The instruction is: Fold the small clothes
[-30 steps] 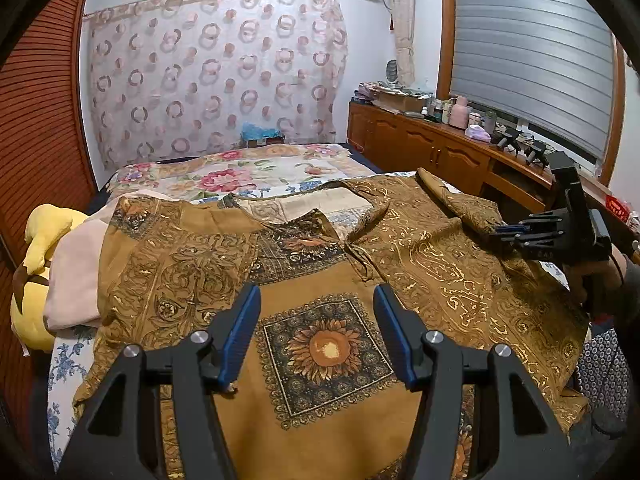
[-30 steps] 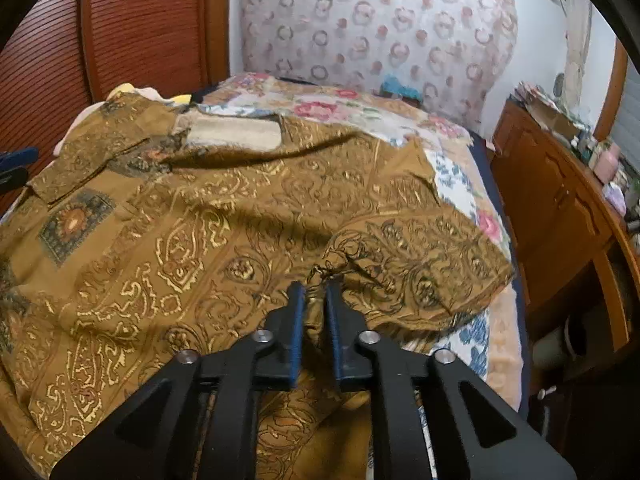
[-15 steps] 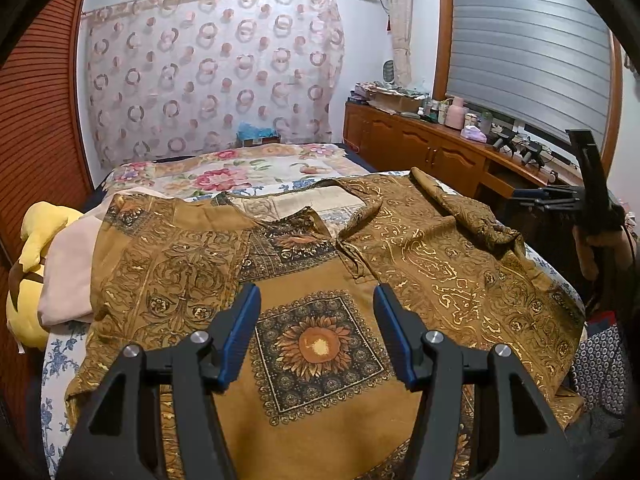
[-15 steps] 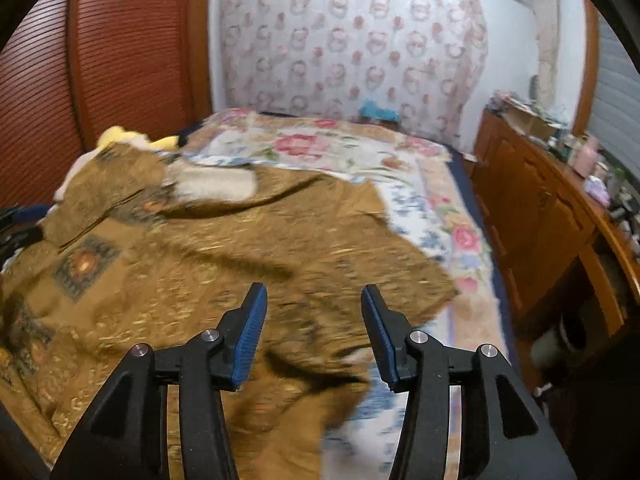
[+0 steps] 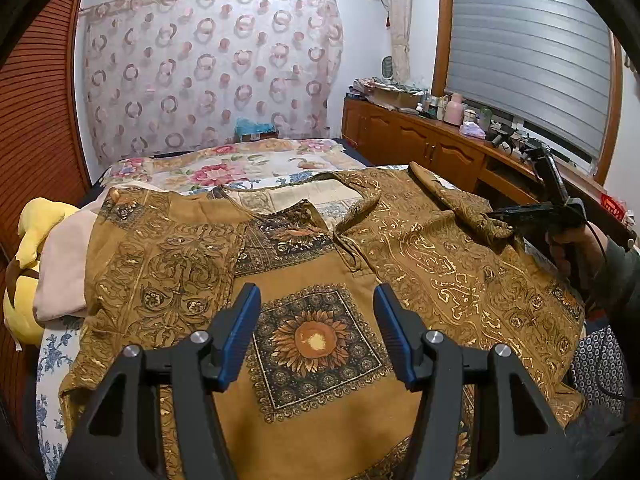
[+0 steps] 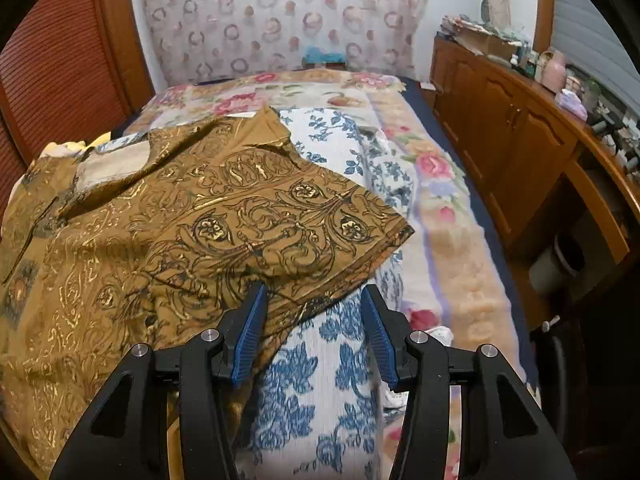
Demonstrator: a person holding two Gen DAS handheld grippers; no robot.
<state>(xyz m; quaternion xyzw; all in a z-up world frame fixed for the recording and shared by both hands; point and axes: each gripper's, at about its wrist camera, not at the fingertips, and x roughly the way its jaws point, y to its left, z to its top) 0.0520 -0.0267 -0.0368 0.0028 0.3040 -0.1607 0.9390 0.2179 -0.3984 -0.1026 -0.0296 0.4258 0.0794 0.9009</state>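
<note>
A brown shirt (image 5: 320,264) with gold patterns and a sunflower square lies spread on the bed. My left gripper (image 5: 316,334) is open and empty, hovering above the sunflower square. My right gripper (image 6: 312,332) is open and empty at the shirt's right side, its left finger beside the edge of the right sleeve (image 6: 304,220). The sleeve lies spread flat over the blue floral sheet (image 6: 320,380). In the left wrist view the right gripper (image 5: 500,214) shows at the far right, at the sleeve's edge.
A yellow plush toy (image 5: 28,264) and a pink cloth (image 5: 68,264) lie at the bed's left side. A wooden cabinet (image 6: 520,128) with clutter on top runs along the right. A floral bedspread (image 5: 240,164) covers the far half of the bed.
My right gripper was shut on the right sleeve one second ago; it has opened, let go and pulled back to the right. The sleeve now lies flat. The left gripper has barely moved.
</note>
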